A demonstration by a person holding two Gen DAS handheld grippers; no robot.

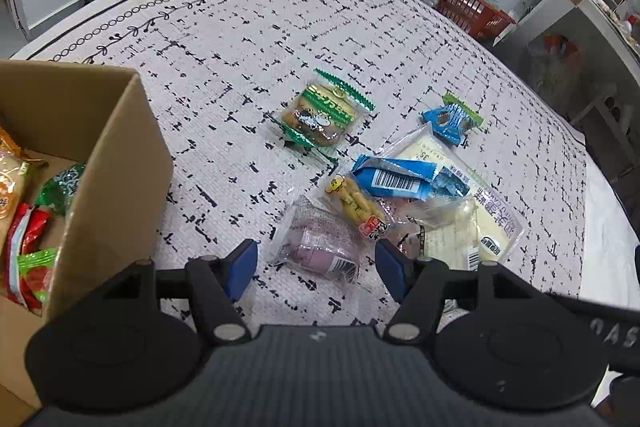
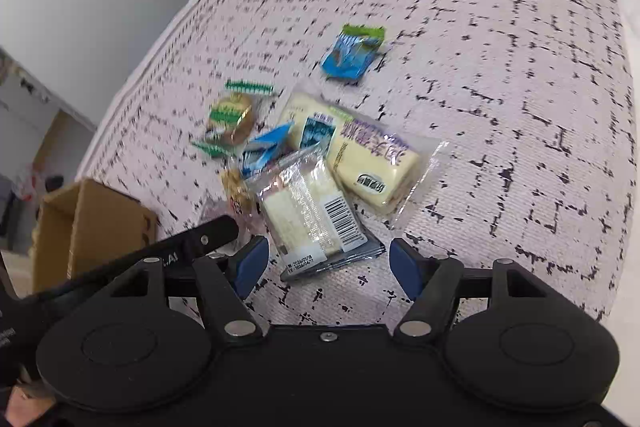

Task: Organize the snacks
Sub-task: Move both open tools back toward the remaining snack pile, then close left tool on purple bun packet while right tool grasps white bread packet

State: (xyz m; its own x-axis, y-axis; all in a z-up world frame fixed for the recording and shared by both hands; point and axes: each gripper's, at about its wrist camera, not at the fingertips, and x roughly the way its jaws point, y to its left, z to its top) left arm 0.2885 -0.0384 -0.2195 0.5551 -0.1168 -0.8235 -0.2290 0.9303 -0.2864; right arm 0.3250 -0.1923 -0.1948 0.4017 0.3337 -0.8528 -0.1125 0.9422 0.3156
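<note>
Slippery plastic wrappers overlap in the pile, so we may drag a neighbour along or lose the grip. Our left gripper (image 1: pixel 316 263) is open, the purple snack (image 1: pixel 320 245) between its fingers. Our right gripper (image 2: pixel 328 259) is open around the white cake pack (image 2: pixel 308 215). We see the box (image 1: pixel 100 163) stand at left.

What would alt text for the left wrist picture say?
Open tongs hover over a purple snack packet on a patterned tablecloth, beside more loose snacks. A cardboard box at left already holds several packets.
</note>
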